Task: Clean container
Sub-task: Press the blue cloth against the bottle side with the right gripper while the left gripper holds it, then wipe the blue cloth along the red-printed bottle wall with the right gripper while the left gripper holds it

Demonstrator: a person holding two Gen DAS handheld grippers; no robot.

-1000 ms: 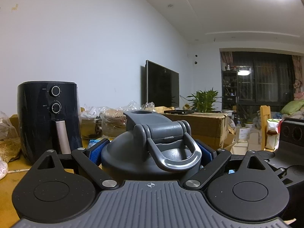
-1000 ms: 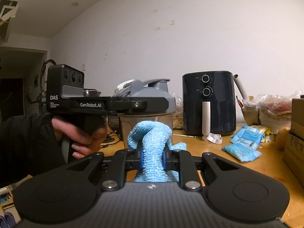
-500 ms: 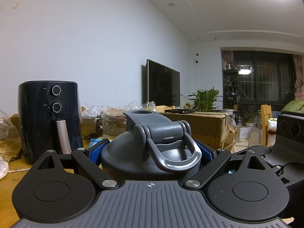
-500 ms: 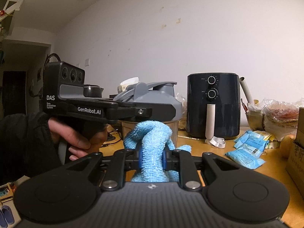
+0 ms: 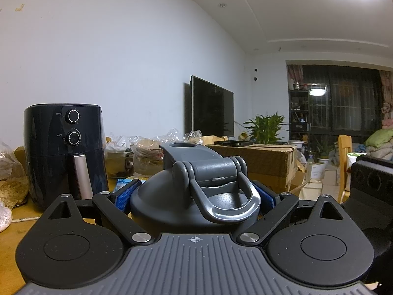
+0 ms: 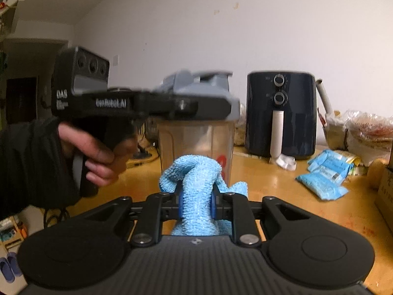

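A clear shaker bottle (image 6: 196,145) with a grey lid (image 5: 194,196) stands upright on the wooden table (image 6: 282,191). My left gripper (image 5: 195,196) is shut on the lid, its blue pads pressing both sides below the metal carry loop. Seen from the right wrist, that left gripper (image 6: 181,105) reaches in from the left, held by a hand in a dark sleeve (image 6: 93,152). My right gripper (image 6: 196,205) is shut on a light blue cloth (image 6: 196,184), which bunches up just in front of the bottle's lower wall; whether the two touch I cannot tell.
A black air fryer (image 6: 281,113) stands behind the bottle by the wall. Blue packets (image 6: 324,174) and plastic bags (image 6: 368,132) lie at the right. A cardboard box (image 5: 255,159), a television (image 5: 211,110) and a plant (image 5: 267,127) are beyond the table.
The right gripper's view has tilted down and drawn closer, so the bottle's clear body now shows behind the cloth. The left gripper stays still on the lid.
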